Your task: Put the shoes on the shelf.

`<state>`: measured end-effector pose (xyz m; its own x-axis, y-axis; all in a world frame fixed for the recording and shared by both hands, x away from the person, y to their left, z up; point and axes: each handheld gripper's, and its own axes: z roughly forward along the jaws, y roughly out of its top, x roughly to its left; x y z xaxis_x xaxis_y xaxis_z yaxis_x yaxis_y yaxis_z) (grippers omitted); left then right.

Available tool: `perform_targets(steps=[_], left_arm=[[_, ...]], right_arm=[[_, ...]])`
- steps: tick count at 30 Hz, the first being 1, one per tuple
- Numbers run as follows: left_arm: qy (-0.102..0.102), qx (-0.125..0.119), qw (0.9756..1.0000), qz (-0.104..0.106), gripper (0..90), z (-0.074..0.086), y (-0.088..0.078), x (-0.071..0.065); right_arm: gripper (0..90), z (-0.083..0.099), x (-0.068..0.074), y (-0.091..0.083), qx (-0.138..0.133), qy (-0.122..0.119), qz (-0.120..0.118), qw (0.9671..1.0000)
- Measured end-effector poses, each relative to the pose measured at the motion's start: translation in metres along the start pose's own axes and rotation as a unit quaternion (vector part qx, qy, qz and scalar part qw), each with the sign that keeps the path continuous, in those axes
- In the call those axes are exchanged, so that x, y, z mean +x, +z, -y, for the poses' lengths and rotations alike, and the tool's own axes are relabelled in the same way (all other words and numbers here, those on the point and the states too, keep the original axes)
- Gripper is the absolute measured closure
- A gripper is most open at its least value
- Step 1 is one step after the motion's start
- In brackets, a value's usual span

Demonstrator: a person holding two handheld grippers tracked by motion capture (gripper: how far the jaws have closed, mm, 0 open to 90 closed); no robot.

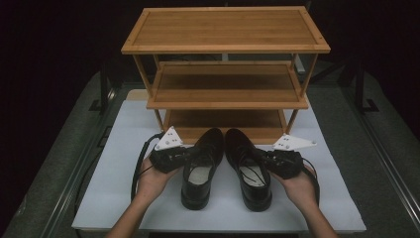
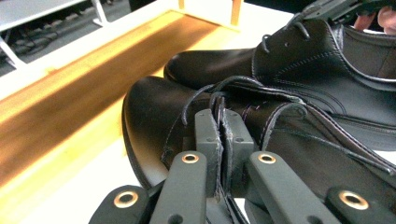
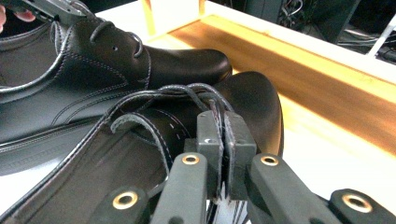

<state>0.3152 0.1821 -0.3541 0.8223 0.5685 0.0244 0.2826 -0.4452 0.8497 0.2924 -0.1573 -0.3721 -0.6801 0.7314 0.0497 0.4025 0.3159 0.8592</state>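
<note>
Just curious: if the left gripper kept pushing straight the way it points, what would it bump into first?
The left gripper already pinches the left shoe; beyond that, probably the right shoe beside it, though depth is unclear.

Place: a lab recording setup.
Signs: dark curtains are surrounding a white board (image 1: 124, 148); cables (image 3: 299, 11) are lying far right behind the rack (image 1: 225, 47).

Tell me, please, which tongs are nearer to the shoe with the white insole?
Left. The left tongs are shut on the side of the shoe with the white insole. The right tongs grip the other shoe, which stands between them and it.
</note>
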Motion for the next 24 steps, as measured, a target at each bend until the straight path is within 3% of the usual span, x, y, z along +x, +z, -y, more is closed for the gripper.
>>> perform_targets(steps=[6,12,19,24], left_arm=[[-0.005,-0.018,0.9997,-0.014,87.5,-0.012,0.008,0.013],[-0.006,-0.030,0.9991,-0.028,87.4,-0.020,0.027,0.030],[-0.018,-0.040,0.9978,-0.050,87.4,-0.018,0.052,0.047],[-0.018,-0.046,0.9964,-0.069,87.4,-0.016,0.064,0.051]], right_arm=[[87.0,-0.013,-0.017,0.004,-0.019,0.017,0.008,0.9996],[87.0,-0.025,-0.034,0.022,-0.030,0.023,0.019,0.9991],[87.0,-0.032,-0.047,0.047,-0.029,0.034,0.032,0.9985],[86.9,-0.033,-0.052,0.065,-0.035,0.041,0.046,0.9975]])
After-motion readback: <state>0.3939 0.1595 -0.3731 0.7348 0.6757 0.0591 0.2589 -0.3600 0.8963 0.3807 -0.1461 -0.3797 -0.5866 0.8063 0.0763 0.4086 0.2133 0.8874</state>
